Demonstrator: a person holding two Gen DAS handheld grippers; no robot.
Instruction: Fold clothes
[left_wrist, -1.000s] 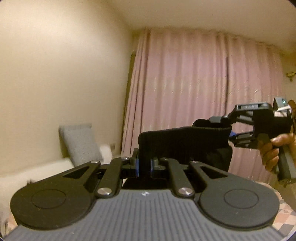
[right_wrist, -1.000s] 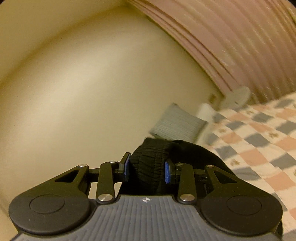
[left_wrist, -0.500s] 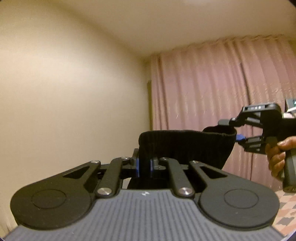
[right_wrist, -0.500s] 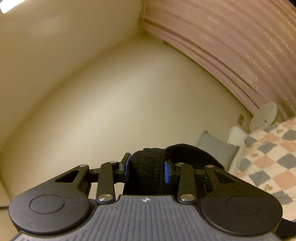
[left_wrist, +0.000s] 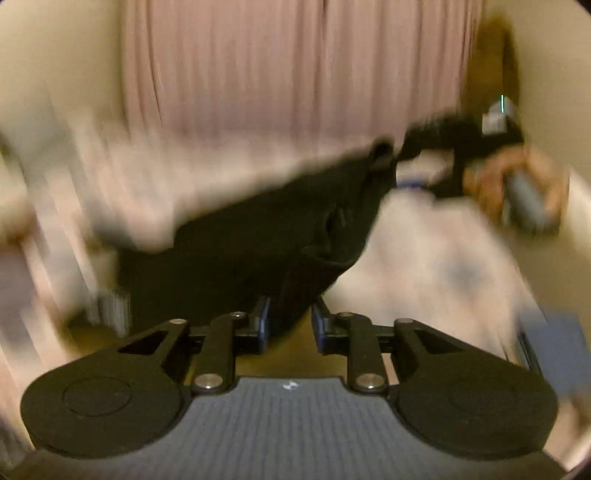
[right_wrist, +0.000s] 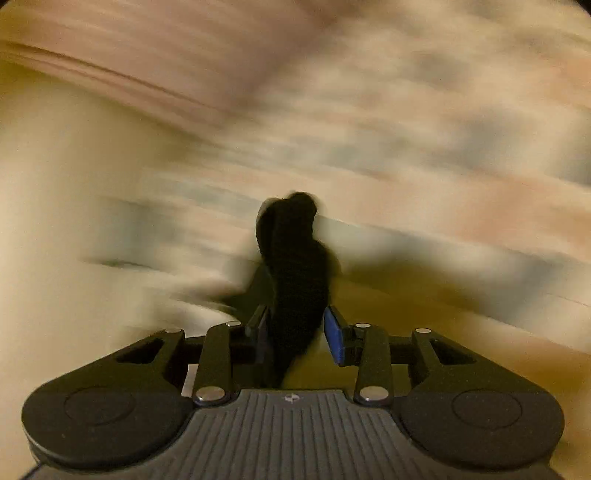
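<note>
Left wrist view: left gripper (left_wrist: 290, 325) jaws parted, black garment (left_wrist: 258, 243) hanging between them, grip unclear. Right gripper (left_wrist: 413, 173) pinches the garment's far corner, hand (left_wrist: 517, 184) on its handle. Right wrist view, blurred: jaws apart, cloth bunched against left pad (right_wrist: 263, 334); hold unclear.

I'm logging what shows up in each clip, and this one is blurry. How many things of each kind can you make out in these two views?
Handheld grippers: 2, the left gripper and the right gripper
Black garments: 1, the black garment
Hands: 1, the hand on the right gripper's handle
Pink curtains: 1, the pink curtain
Total: 5
</note>
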